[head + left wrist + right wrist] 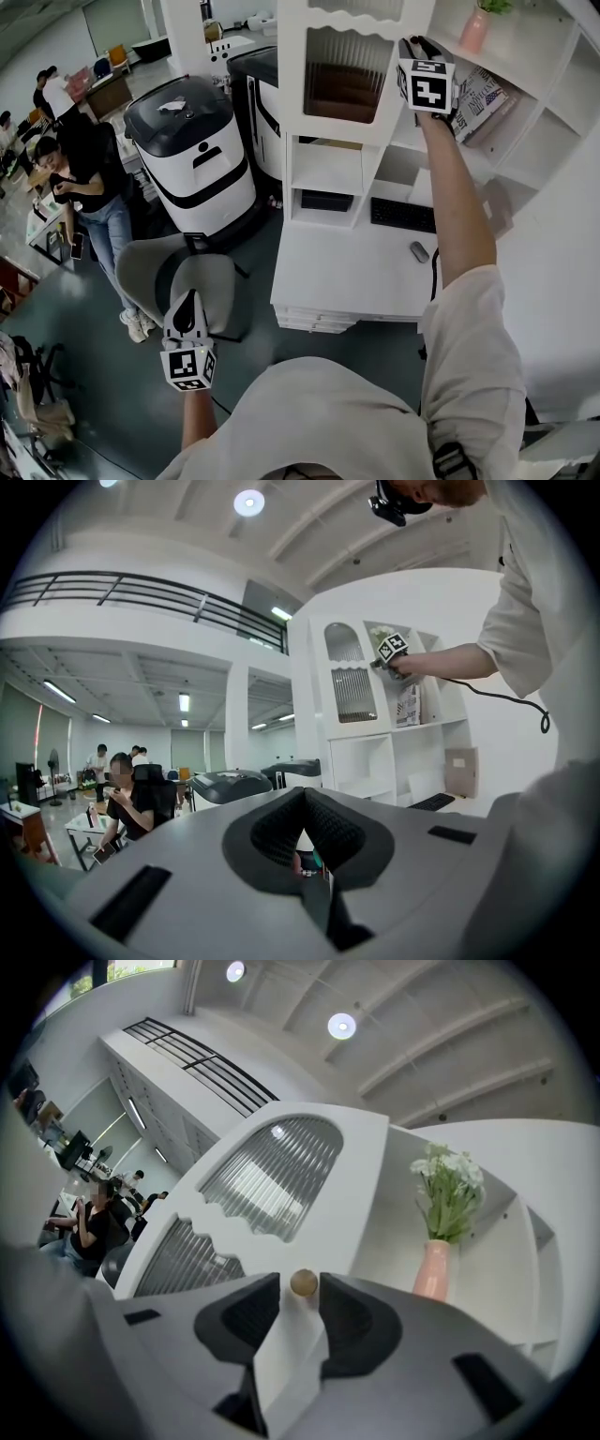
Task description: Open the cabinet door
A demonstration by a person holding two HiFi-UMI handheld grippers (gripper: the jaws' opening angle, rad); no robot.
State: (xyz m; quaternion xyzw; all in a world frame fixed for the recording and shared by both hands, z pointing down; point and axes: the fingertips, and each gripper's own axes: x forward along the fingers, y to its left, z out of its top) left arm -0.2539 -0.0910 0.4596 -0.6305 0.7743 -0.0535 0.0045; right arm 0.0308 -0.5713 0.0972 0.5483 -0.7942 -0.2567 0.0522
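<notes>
The white cabinet door (342, 84) with ribbed glass panes hangs in the upper shelf unit; in the right gripper view the door (272, 1176) fills the middle, with its small round brass knob (303, 1283) near the right edge. My right gripper (412, 42) is raised to that edge. Its jaws (300, 1283) stand on either side of the knob with a thin gap left, so it is open. My left gripper (187, 305) hangs low at my side over the chair, its jaws (305, 794) closed with nothing in them.
A pink vase (473, 33) with flowers and leaning books (483, 98) stand on the open shelves right of the door. Below is a white desk (337, 272) with a keyboard (403, 216). A grey chair (155, 267), two large white-and-black machines (187, 150) and a standing person (89, 187) are to the left.
</notes>
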